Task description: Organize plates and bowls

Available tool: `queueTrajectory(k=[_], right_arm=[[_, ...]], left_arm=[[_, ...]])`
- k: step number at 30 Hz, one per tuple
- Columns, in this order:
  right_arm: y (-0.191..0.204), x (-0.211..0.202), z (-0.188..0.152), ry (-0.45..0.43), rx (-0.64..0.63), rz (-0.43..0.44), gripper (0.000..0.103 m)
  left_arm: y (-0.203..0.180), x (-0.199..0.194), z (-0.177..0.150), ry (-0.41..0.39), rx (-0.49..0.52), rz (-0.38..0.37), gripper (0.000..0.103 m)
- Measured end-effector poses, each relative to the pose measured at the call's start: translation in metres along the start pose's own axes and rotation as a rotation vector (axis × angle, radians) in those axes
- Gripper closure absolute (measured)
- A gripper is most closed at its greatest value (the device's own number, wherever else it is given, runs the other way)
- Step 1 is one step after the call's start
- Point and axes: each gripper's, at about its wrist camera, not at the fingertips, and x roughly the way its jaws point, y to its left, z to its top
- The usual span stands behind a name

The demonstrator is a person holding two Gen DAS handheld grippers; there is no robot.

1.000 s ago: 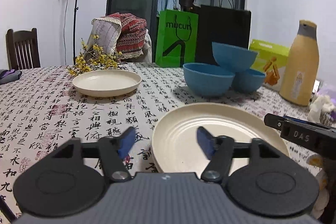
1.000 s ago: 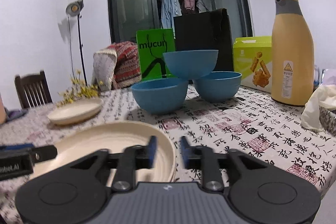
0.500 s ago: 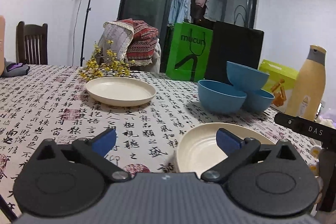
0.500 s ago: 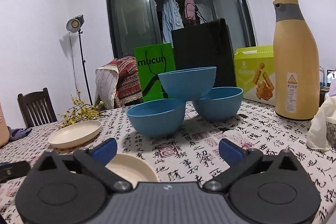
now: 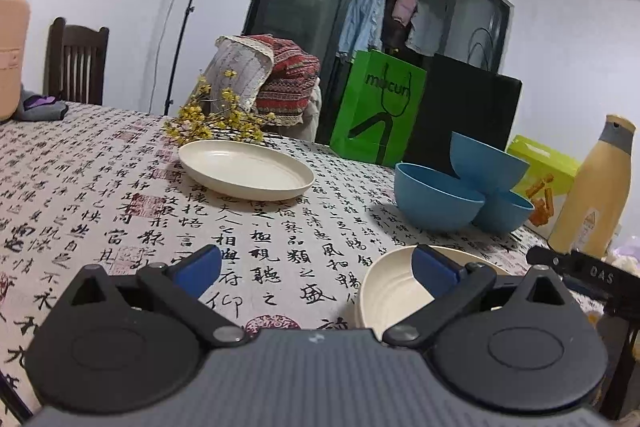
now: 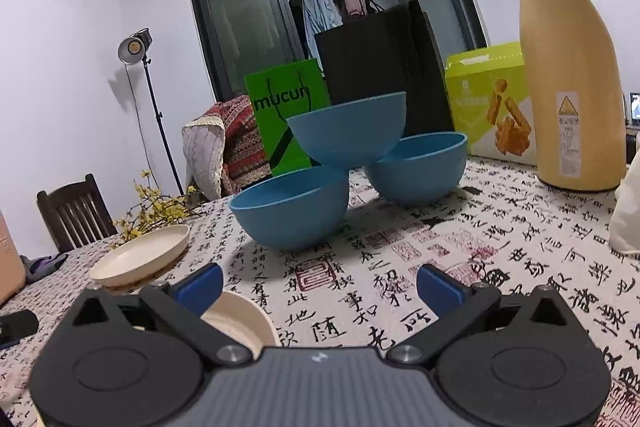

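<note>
Two cream plates lie on the printed tablecloth: a far plate (image 5: 246,169) (image 6: 140,261) beside yellow flowers, and a near plate (image 5: 392,291) (image 6: 244,323) just in front of the grippers. Three blue bowls stand in a cluster: a front bowl (image 5: 436,199) (image 6: 290,215), a back bowl (image 5: 504,215) (image 6: 416,167), and a top bowl (image 5: 488,159) (image 6: 348,131) perched tilted on their rims. My left gripper (image 5: 316,267) is open over bare cloth, its right finger over the near plate's rim. My right gripper (image 6: 318,285) is open and holds nothing, facing the bowls.
A tall yellow flask (image 6: 572,75) stands at the right, with a yellow-green box (image 6: 488,103), a black bag (image 6: 380,59) and a green bag (image 5: 378,107) behind the bowls. Yellow flowers (image 5: 212,119) lie behind the far plate. A white cloth (image 6: 628,211) is at the right edge.
Both grippers have opened wide. Both have drawn back from the near plate, which now shows smaller and lower in each view. The left view has rolled a little.
</note>
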Motion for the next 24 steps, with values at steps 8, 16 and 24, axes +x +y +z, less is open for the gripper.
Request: queueTrajectory(k=[8, 16, 24], right_arm=[[0.010, -0.003, -0.005, 0.003, -0.074, 0.021, 0.000], [0.005, -0.007, -0.006, -0.028, -0.039, 0.024, 0.000], [0.004, -0.007, -0.005, -0.024, -0.038, 0.022, 0.000]], left_arm=[[0.001, -0.002, -0.001, -0.025, -0.019, 0.016, 0.000], [-0.002, -0.004, -0.003, -0.037, -0.001, 0.009, 0.000], [-0.003, -0.004, -0.003, -0.038, -0.001, 0.009, 0.000]])
